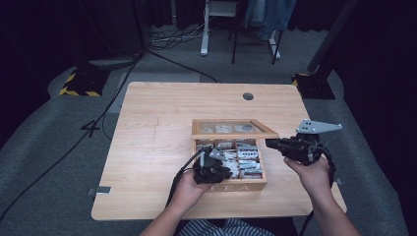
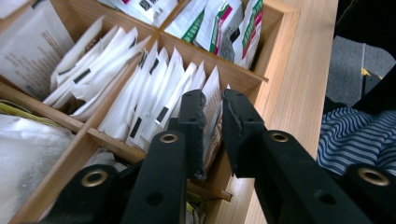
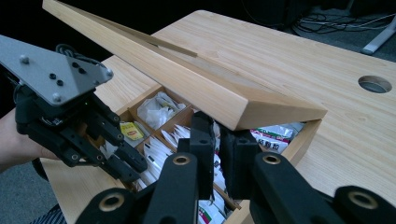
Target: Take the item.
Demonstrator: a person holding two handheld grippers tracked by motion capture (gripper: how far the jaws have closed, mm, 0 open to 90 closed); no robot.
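A wooden tea box [image 1: 236,187] stands near the table's front edge, its compartments packed with tea packets. Its lid [image 1: 233,129] is raised. My left gripper [image 1: 216,164] reaches down into the front left part of the box. In the left gripper view its jaws [image 2: 214,100] stand narrowly apart around the top edge of a white tea packet [image 2: 213,86], with a slim gap still showing beside it. My right gripper [image 1: 269,143] is level at the lid's right corner. In the right gripper view its shut jaws [image 3: 218,123] sit just under the lid's [image 3: 187,79] corner.
A round cable hole [image 1: 248,96] lies in the table's far right part. Bare tabletop [image 1: 152,147] spreads left of and behind the box. Cables and stand feet [image 1: 204,49] lie on the floor beyond the table. A striped garment [image 2: 355,135] is close to the table's near edge.
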